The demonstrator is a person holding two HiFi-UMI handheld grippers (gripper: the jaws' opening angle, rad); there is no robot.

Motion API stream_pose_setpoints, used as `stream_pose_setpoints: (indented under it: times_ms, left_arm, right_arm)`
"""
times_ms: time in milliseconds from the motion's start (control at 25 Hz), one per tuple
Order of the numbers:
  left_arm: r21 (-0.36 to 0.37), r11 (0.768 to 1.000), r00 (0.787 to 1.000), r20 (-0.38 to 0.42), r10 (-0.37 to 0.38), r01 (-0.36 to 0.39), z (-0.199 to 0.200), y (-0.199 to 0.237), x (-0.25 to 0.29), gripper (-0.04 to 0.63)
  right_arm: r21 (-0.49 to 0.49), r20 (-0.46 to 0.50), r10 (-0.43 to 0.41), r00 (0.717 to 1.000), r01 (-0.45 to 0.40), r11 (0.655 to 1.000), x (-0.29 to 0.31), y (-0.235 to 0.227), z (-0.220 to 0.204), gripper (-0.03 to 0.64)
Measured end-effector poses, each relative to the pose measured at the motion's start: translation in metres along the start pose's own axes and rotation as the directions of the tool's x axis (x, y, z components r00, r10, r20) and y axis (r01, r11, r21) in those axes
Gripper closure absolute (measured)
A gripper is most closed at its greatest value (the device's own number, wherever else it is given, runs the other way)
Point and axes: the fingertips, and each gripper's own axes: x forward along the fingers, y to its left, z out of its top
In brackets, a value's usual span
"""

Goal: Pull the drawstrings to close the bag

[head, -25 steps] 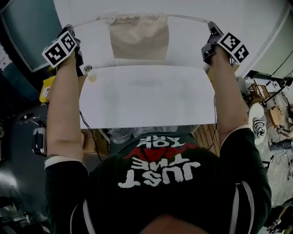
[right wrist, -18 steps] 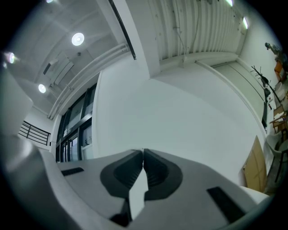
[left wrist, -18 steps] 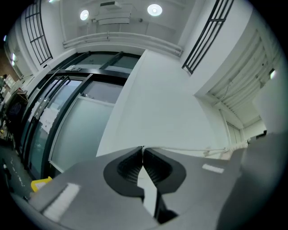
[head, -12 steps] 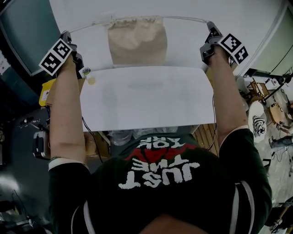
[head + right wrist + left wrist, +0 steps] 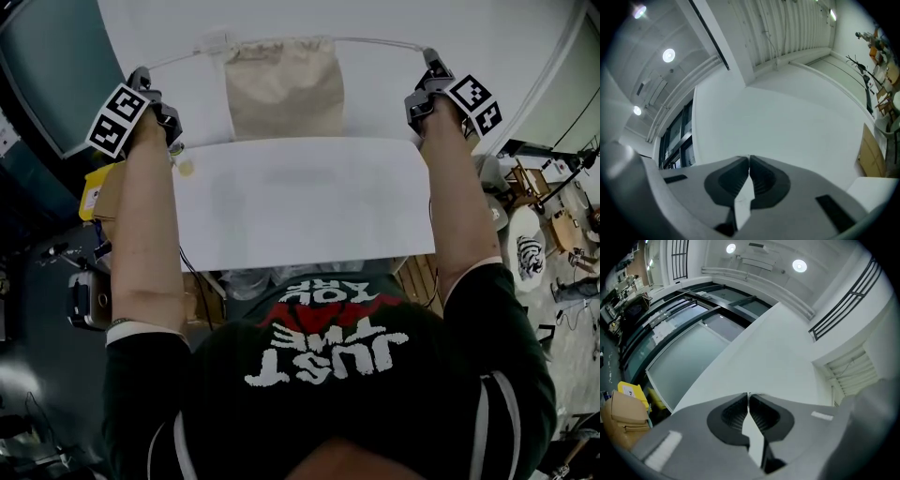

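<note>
The bag (image 5: 284,89) is lying flat on the far part of the tabletop (image 5: 300,206), mouth toward the far edge, about midway between the two grippers. The left gripper (image 5: 141,75) and right gripper (image 5: 429,56) are both showing jaws together. Each is apparently pinching a cord end, though the cord is too thin to confirm between the pads. The left drawstring (image 5: 178,58) and right drawstring (image 5: 380,41) are running outward along the mouth line toward the side edges. The closing pull is therefore calling for the hands to separate sideways.
</note>
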Motion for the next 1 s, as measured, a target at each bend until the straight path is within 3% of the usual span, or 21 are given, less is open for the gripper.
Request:
stream_pose_setpoints:
  times_ms: [160,400,600,1000]
  left_arm:
    - [0.001,1.0,1.0,-0.015,0.011,-0.011,-0.005,0.006,0.006,0.578]
    - [0.039,0.999,0.999,-0.028,0.038,-0.037,-0.002,0.024,0.001,0.58]
    - [0.032,0.998,0.998,-0.034,0.059,-0.057,-0.005,0.032,-0.002,0.581]
    - [0.085,0.995,0.997,-0.055,0.056,-0.051,-0.007,0.031,-0.003,0.581]
  right_arm:
    - [0.035,0.015,-0.012,1.0,0.011,0.999,0.005,-0.006,-0.001,0.606]
    - [0.01,0.036,-0.034,0.999,0.034,0.999,-0.002,-0.02,0.007,0.606]
    - [0.021,0.014,-0.049,0.999,0.048,0.999,-0.002,-0.026,-0.003,0.606]
    - [-0.01,-0.007,-0.059,0.998,0.059,0.998,-0.003,-0.028,-0.007,0.606]
